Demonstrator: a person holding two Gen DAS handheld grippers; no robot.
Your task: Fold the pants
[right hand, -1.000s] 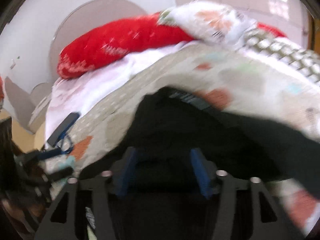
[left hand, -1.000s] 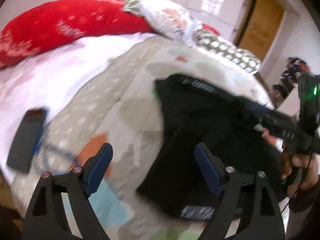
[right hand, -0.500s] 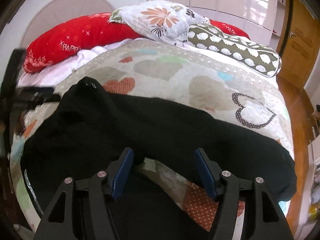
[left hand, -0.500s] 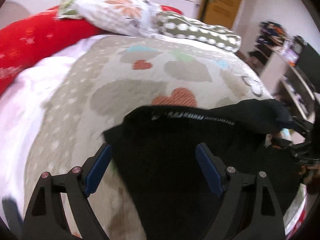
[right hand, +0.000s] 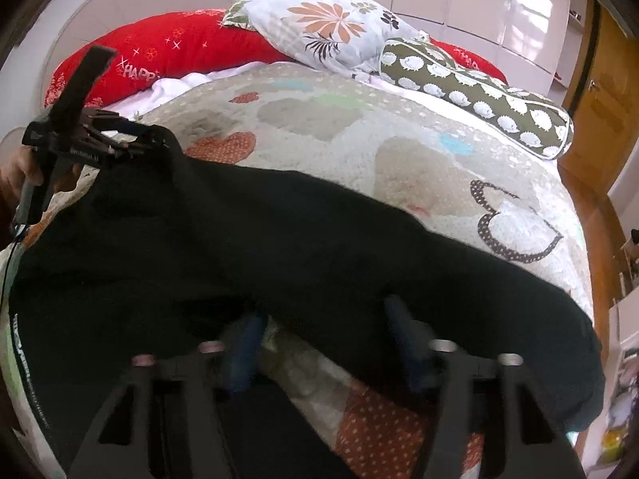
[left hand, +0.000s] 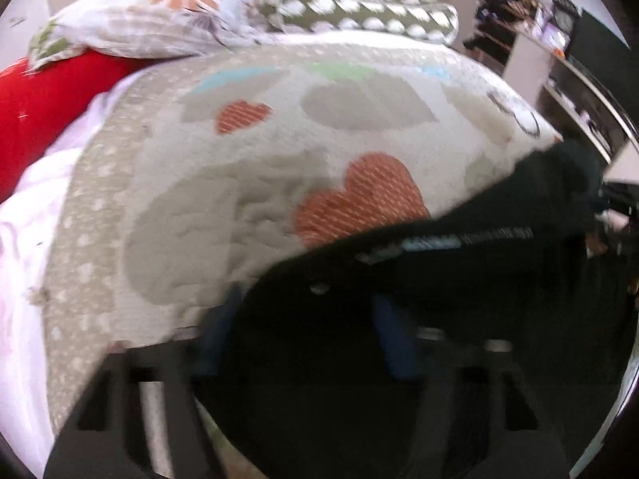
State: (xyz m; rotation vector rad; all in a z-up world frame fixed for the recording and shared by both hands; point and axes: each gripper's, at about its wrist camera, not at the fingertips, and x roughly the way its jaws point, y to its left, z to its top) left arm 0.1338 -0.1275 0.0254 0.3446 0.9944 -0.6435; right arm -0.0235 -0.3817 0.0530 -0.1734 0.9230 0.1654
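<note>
Black pants [right hand: 303,239] lie spread across the heart-patterned quilt [right hand: 399,151], one leg reaching to the right edge of the bed. In the right wrist view my left gripper [right hand: 159,141] is at the far left, its tips at a raised corner of the pants near the waistband. In the left wrist view the black fabric [left hand: 439,319] covers the space between my left gripper's blue fingers [left hand: 307,331]; the view is blurred. My right gripper [right hand: 323,343] is open, low over the near edge of the pants.
A red bolster [right hand: 159,56], a floral pillow [right hand: 327,28] and a green spotted bolster [right hand: 479,92] lie at the head of the bed. A wooden door [right hand: 599,111] is at the right. Shelves [left hand: 579,80] stand beyond the bed.
The left gripper has moved in low onto the pants, and black cloth now fills the space between its fingers. The right gripper has moved closer to the pants' edge.
</note>
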